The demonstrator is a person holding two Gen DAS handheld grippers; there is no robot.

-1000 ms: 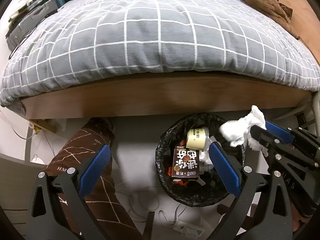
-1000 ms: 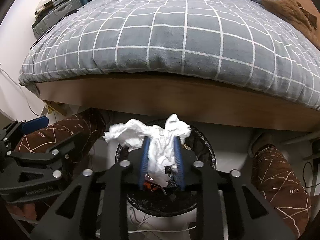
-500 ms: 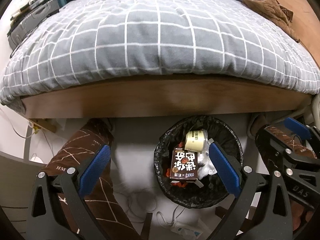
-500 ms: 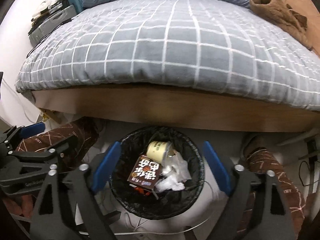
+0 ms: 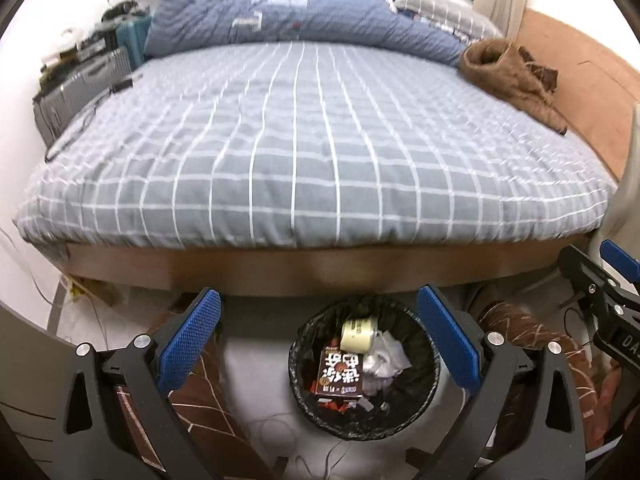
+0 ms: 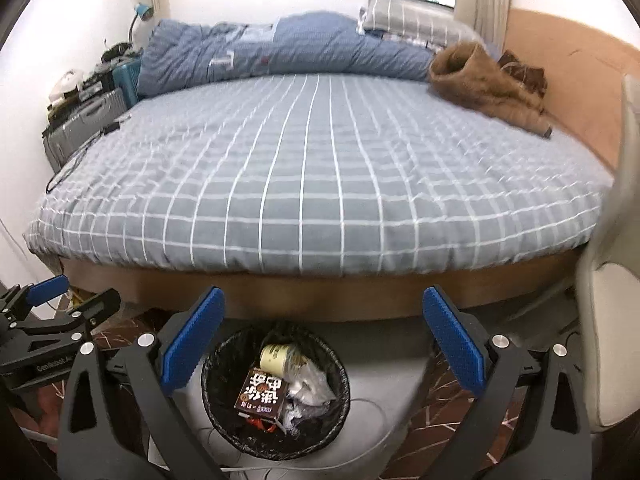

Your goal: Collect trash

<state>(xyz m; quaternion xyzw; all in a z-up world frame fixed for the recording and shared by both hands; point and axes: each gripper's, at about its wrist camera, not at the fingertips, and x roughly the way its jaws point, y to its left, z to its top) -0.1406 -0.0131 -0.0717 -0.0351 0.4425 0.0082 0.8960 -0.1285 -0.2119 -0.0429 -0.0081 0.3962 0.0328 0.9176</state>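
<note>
Below and just ahead of both empty, wide-spread grippers, the left gripper [image 5: 318,338] and right gripper [image 6: 324,338], one black-lined bin [image 6: 340,412] holds one carton [image 6: 260,394], one cup [image 6: 276,356] and crumpled tissue [image 6: 310,386], while beyond it the bed [image 6: 320,184] shows no obvious trash.

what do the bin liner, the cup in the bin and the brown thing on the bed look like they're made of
Bin liner: thin black plastic film, glossy, crinkled folds catching light.
Cup: likely paper, matte cream wall with print; could be coated.
Brown thing: soft fuzzy fabric, perhaps fleece or faux fur; matte, nappy, slumped in folds.
</note>
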